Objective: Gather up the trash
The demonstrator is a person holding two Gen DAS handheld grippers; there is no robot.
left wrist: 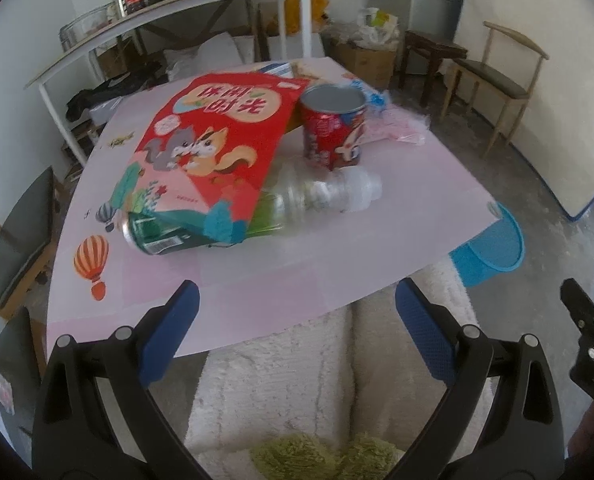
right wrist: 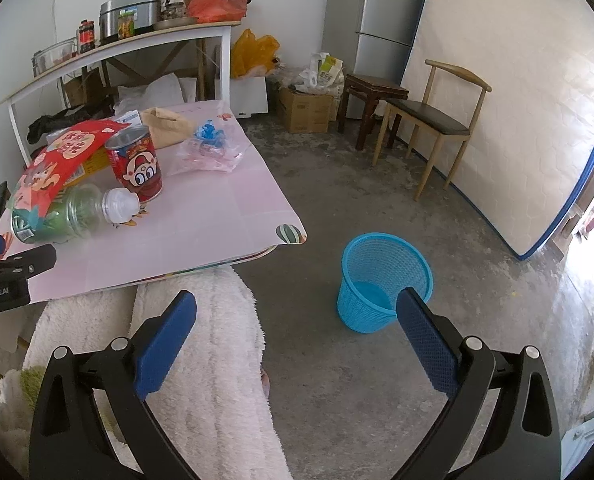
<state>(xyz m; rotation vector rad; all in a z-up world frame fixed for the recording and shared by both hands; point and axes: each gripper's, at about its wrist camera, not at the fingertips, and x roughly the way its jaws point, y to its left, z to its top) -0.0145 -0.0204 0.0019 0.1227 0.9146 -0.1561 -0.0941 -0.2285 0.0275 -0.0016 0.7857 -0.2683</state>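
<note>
Both the left gripper [left wrist: 297, 320] and the right gripper [right wrist: 297, 324] are wide open and hold nothing, near the pink table [left wrist: 257, 272] with a red can [left wrist: 333, 132], while the blue basket [right wrist: 385, 280] stands on the floor

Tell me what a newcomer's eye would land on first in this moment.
The big red snack bag draped over a green can and a clear bottle on the pink table, with an upright red can beside it. On the floor to the table's right stands an empty blue basket. Both hand-held grippers are open, holding nothing.
</note>
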